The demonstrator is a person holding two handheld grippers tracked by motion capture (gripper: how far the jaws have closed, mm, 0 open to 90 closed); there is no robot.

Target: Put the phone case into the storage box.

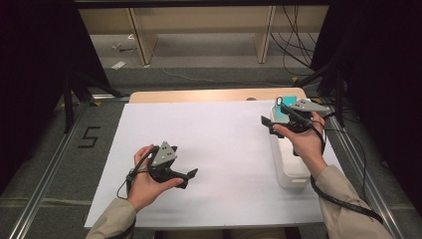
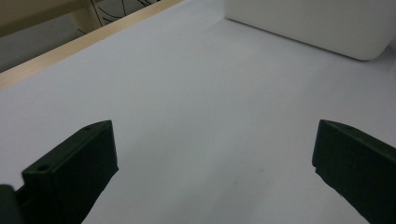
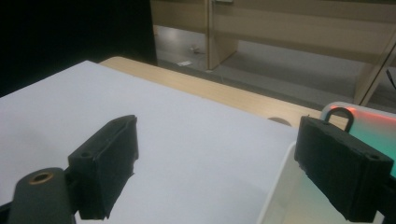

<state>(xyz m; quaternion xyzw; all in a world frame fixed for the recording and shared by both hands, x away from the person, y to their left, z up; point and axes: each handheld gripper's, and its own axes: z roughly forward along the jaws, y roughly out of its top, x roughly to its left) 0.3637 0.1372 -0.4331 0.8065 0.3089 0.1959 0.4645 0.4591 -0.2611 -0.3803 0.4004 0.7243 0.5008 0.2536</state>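
A white bin (image 1: 291, 172) stands on the right side of the white sheet (image 1: 214, 144) that covers the table. At its far end lies a teal object (image 1: 281, 115) with a small black loop (image 1: 279, 101) at its top. My right gripper (image 1: 267, 125) hovers over the bin's far left rim, open, jaws pointing left with nothing between them. In the right gripper view its jaws (image 3: 217, 123) frame the bin's rim (image 3: 280, 177), the teal object (image 3: 373, 135) and the loop (image 3: 339, 113). My left gripper (image 1: 189, 178) is low over the sheet at front left, open and empty (image 2: 215, 130), facing the bin (image 2: 317, 23).
The table's wooden far edge (image 1: 214, 94) shows beyond the sheet. Behind it are wooden shelf legs (image 1: 142, 40) and loose cables (image 1: 293, 45) on the floor. Dark curtains flank both sides, with metal rails (image 1: 45, 184) along the floor and a "5" marking (image 1: 88, 137).
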